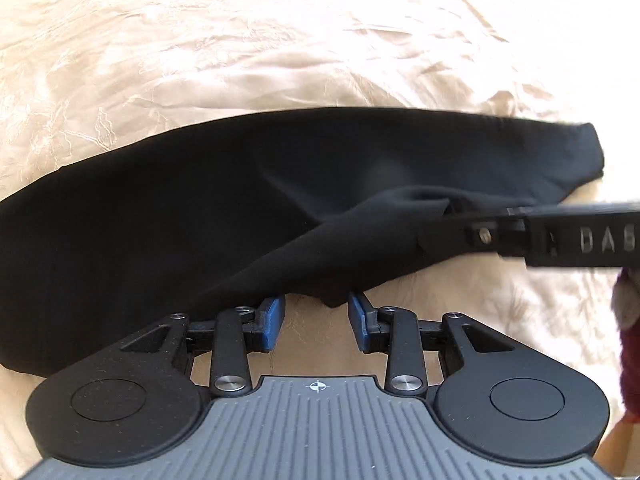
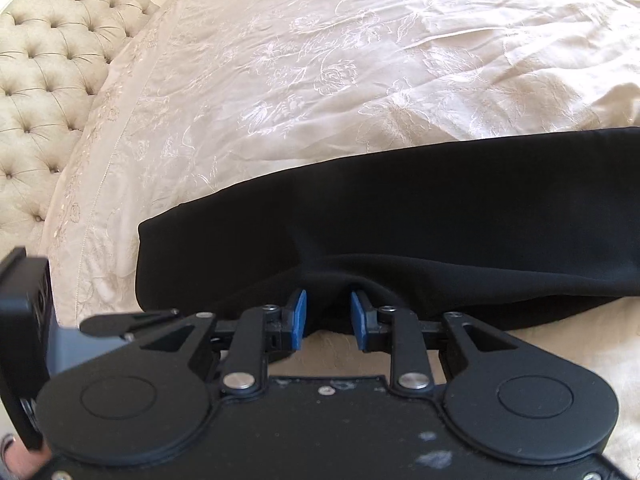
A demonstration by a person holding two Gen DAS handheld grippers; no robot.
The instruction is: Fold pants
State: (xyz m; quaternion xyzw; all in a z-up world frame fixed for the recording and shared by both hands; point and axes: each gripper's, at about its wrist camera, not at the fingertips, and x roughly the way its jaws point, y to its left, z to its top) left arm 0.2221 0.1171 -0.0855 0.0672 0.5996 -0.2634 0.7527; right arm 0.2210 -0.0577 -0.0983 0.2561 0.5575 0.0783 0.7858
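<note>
Black pants (image 1: 200,208) lie in a long band across a cream embroidered bedspread (image 1: 240,40). My left gripper (image 1: 316,322) is open, its blue pads (image 1: 274,320) on either side of a hanging fold at the pants' near edge. The right gripper comes in from the right in the left wrist view (image 1: 452,220), its tip buried in bunched cloth. In the right wrist view, my right gripper (image 2: 328,318) has its blue pads (image 2: 298,316) apart, with the pants (image 2: 400,216) near edge lying between them.
A tufted cream headboard (image 2: 44,92) stands at the left beyond the bedspread (image 2: 320,60). A dark red sleeve (image 1: 630,352) shows at the right edge of the left wrist view.
</note>
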